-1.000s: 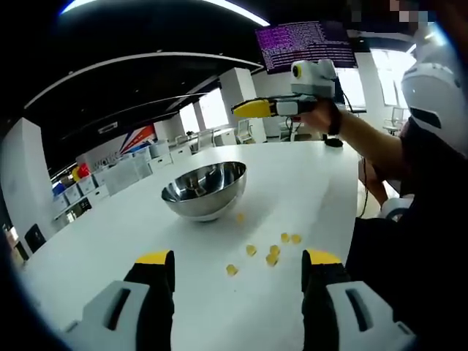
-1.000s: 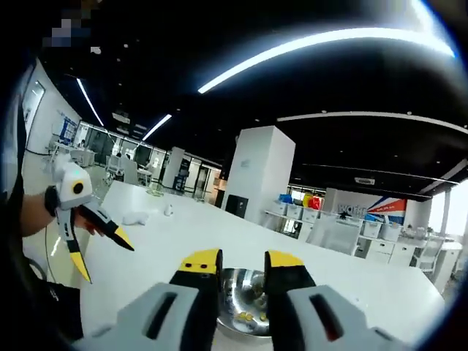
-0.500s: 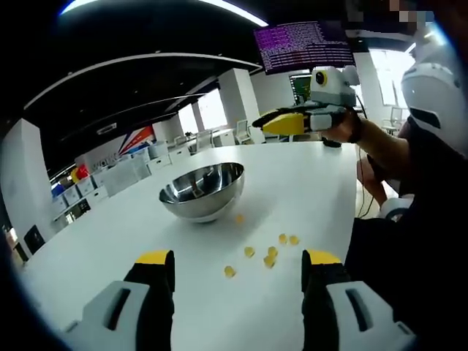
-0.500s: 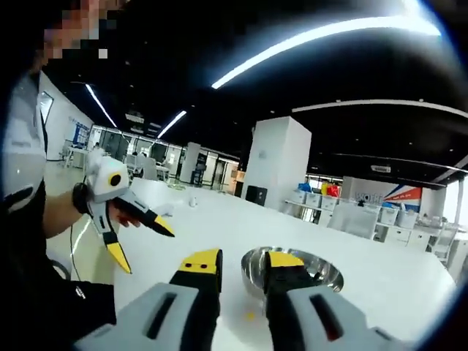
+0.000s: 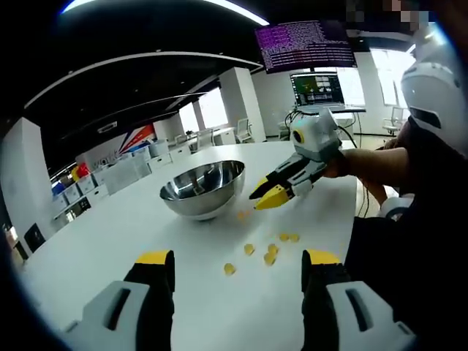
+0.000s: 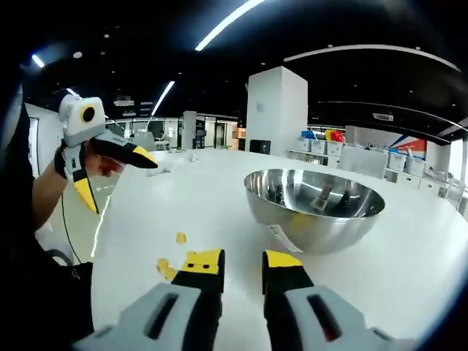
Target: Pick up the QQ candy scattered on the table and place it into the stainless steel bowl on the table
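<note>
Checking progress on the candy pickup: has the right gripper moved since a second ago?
Yes. In the left gripper view the right gripper has come down from above the stainless steel bowl to table level beside it, near the candies.

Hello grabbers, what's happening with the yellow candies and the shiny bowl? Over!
Left gripper open, empty. Right gripper open, empty, low beside the bowl. Candies loose on the table. Nothing in the way.

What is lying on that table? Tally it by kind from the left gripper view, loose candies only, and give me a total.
QQ candies, loose: 7
stainless steel bowl: 1
Total: 8
</note>
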The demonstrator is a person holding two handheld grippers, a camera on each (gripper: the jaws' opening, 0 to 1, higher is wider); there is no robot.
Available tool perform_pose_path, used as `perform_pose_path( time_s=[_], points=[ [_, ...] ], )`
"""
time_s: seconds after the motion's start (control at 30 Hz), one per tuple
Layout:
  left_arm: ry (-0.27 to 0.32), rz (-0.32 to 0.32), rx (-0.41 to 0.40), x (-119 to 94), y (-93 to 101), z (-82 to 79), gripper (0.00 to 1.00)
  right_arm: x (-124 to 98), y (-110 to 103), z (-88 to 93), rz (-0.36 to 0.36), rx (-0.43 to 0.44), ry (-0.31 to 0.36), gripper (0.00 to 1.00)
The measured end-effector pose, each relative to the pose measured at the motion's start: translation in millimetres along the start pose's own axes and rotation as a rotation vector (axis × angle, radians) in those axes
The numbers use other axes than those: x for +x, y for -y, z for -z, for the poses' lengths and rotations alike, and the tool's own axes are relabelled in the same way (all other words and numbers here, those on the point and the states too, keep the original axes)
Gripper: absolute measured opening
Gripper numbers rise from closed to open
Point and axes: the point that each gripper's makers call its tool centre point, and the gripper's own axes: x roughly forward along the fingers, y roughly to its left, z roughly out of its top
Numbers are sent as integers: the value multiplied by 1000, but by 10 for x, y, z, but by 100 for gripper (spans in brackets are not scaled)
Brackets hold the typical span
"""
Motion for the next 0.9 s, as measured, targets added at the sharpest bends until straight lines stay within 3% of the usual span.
perform_pose_path(
  time_s=[0.13,0.9],
  points=[
    [6,2,-5,3,-1,0,70,118,120,146,38,14,-65,18],
    [4,16,-18,31,-15,73,70,328,152,262,62,2,-99,14]
  ],
)
